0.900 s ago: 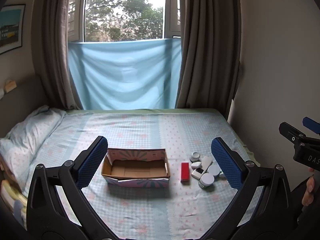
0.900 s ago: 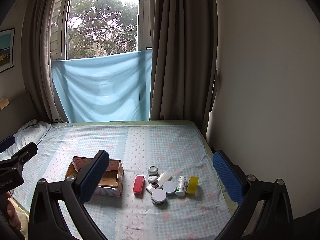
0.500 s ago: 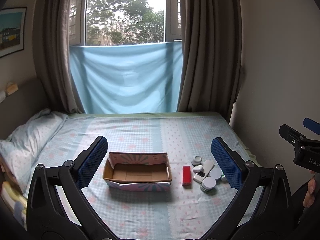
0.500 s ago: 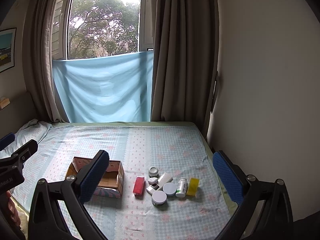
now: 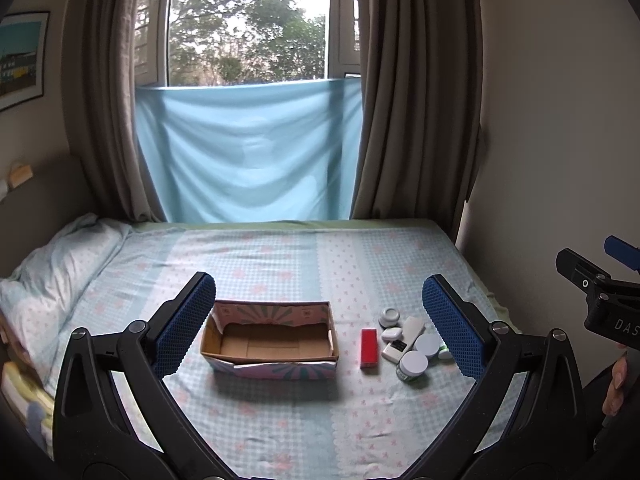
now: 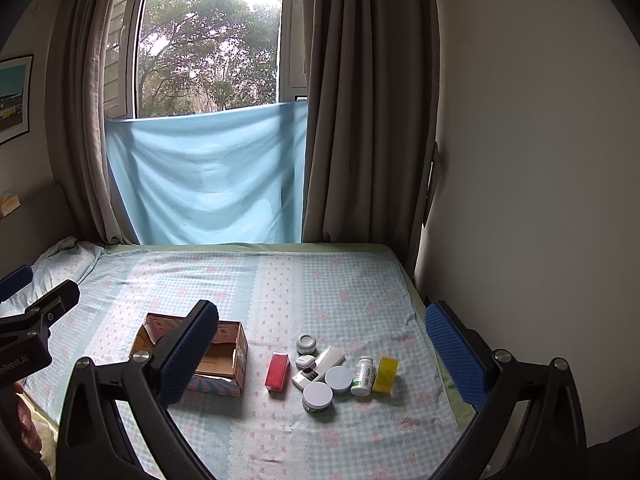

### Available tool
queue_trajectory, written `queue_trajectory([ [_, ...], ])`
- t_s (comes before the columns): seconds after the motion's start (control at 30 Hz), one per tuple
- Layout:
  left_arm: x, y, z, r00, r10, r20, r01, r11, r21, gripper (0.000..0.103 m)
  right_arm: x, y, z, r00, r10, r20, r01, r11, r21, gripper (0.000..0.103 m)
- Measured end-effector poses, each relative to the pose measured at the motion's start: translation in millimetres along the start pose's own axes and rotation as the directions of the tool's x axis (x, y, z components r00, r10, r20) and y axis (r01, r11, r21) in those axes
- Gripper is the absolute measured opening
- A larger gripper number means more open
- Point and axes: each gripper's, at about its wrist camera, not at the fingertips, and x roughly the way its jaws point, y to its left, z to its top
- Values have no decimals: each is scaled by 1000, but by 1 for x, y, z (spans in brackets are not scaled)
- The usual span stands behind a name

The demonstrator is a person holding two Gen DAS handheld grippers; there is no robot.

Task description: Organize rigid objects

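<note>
Left tool [image 5: 318,322] and right tool [image 6: 322,354] both gape wide, empty, above the bed [image 5: 280,256]. Open patterned cardboard box [image 5: 270,338] sits beside red rectangular box [image 5: 368,347] and white-lidded jars [image 6: 328,386].

Very little differs. Seen from the left gripper [image 5: 317,282], the whole scene has slid a shade upward between the fingers [image 5: 184,324] since half a second ago. The cardboard box [image 5: 270,338], the red box [image 5: 368,348] and the bed's [image 5: 280,420] far edge sit almost where they were at first. Nothing has shifted on the bed itself. From the right gripper [image 6: 322,307], the red box and white-lidded jar [image 6: 317,395] lie barely lower between its fingers [image 6: 456,356].
</note>
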Motion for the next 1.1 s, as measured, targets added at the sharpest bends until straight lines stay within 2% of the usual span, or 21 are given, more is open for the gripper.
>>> queue_trajectory([
  [0.27,4,0,1,1000,-1,-5,1,1000,1,103,2,-2,1,1000,6,0,-6,1000,1,103],
  [0.3,4,1,1,1000,-1,-5,1,1000,1,103,3,-3,1,998,-60,-20,61,998,30,103],
  [0.67,11,3,3,1000,-6,-6,6,1000,2,103,9,-1,4,997,-79,-19,80,996,28,103],
  [0.87,33,4,10,998,-12,-68,14,1000,19,103,19,-6,6,995,-84,-53,87,995,52,103],
  [1.1,101,-6,-3,978,-62,-199,68,997,27,103,55,-34,-4,979,-148,-140,160,984,81,103],
])
